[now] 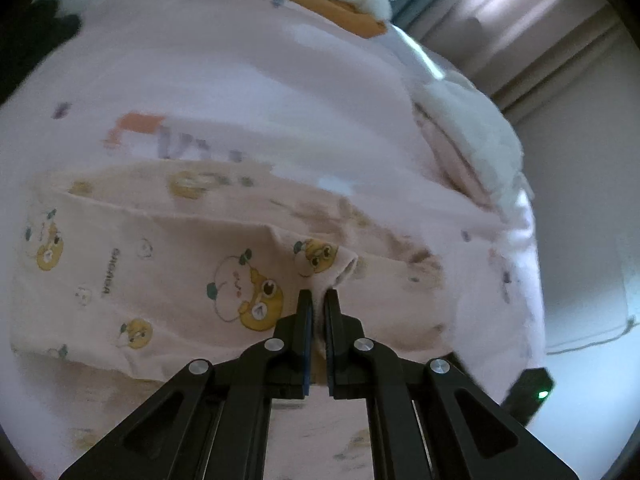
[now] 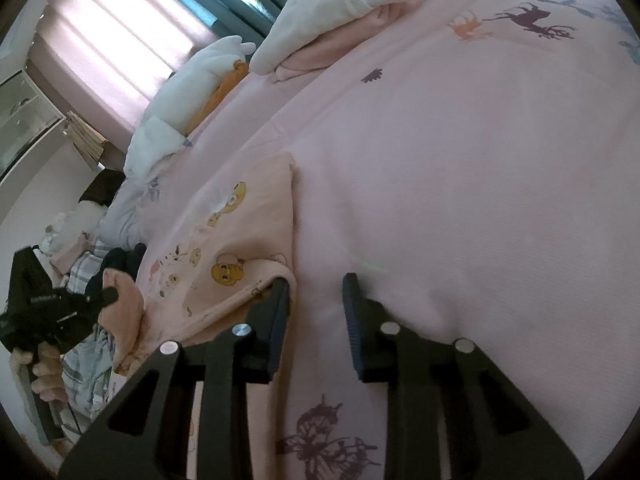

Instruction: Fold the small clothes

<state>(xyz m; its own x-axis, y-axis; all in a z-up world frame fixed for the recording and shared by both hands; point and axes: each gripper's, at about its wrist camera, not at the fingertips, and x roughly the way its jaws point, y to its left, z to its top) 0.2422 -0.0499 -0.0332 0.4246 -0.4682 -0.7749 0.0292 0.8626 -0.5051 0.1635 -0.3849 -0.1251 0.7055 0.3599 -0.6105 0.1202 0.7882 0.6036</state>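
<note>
A small peach garment with yellow bear prints (image 1: pixel 168 264) lies spread on the pink bed sheet (image 1: pixel 240 80). My left gripper (image 1: pixel 318 300) is shut on a pinched-up fold of its edge, and cloth shows between the pads. The right wrist view shows the same garment (image 2: pixel 240 248), with its left end bunched and lifted at the left gripper (image 2: pixel 108 294). My right gripper (image 2: pixel 316 280) stands open over the sheet (image 2: pixel 440 160). The garment's near corner rests against its left fingertip (image 2: pixel 282 286), and nothing is pressed between the pads.
White pillows and bedding (image 2: pixel 328 12) are heaped along the far side of the bed by the curtains (image 2: pixel 112 40). A plaid cloth pile (image 2: pixel 88 368) and dark clothes (image 2: pixel 120 260) lie at the left edge. A person's hand (image 2: pixel 44 372) holds the left gripper.
</note>
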